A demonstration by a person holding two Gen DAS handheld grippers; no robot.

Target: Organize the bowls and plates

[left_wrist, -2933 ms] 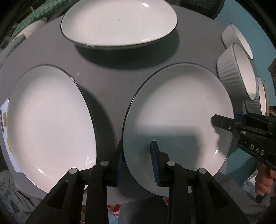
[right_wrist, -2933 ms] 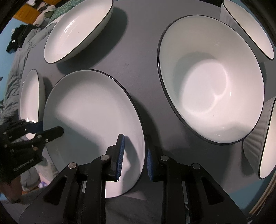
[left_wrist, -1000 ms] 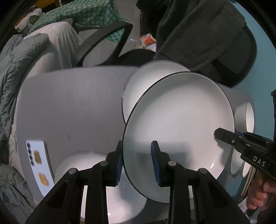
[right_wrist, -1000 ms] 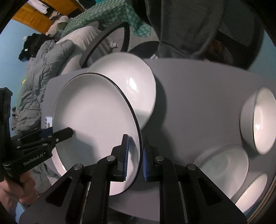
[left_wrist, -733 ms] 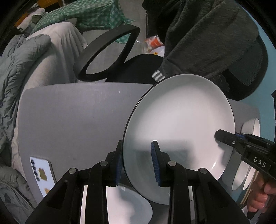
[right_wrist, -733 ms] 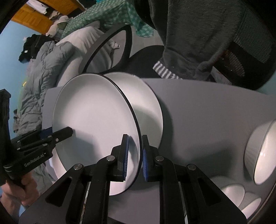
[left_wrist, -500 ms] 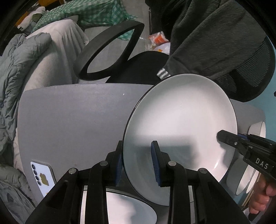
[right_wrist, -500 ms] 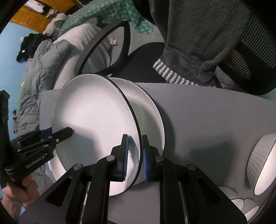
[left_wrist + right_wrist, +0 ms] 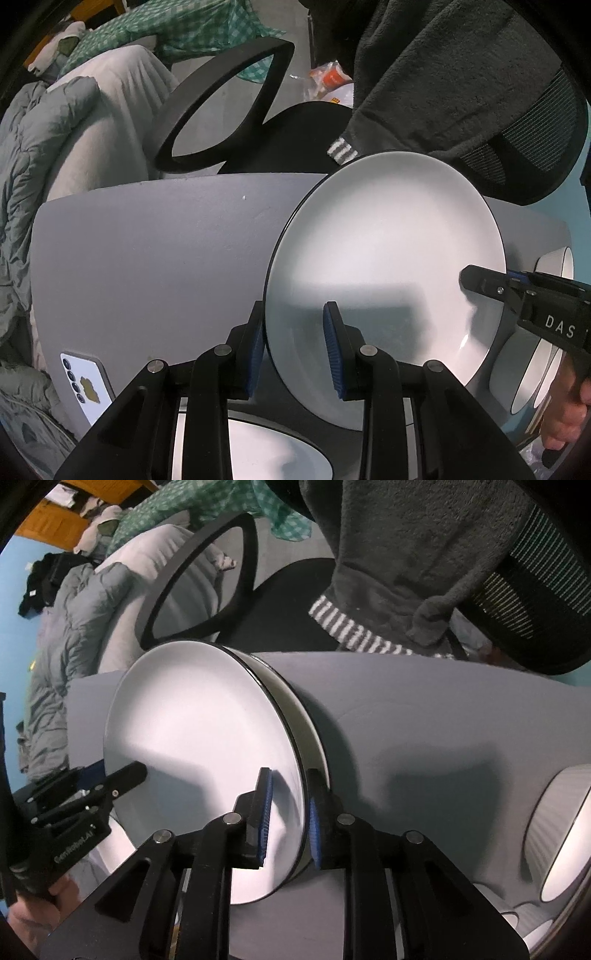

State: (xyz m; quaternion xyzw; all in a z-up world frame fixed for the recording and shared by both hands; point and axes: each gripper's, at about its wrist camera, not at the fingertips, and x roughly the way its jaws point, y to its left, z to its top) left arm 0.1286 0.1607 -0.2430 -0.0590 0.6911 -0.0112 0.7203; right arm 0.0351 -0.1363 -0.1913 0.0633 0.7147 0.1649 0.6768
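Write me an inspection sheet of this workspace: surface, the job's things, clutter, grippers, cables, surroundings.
Surface: grey table, mostly bare at its far side.
Job's things: top plate lies on a second plate, stacked; another plate near the table's front edge; ribbed bowls at the right.
Clutter: phone lying on the table's left edge.
Grippers: left gripper straddles the top plate's rim, its pads apart from it; right gripper straddles the opposite rim, jaws opening.
Cables: nothing seen.
Surroundings: black office chair behind the table, dark fleece garment draped over it, grey bedding at the left.
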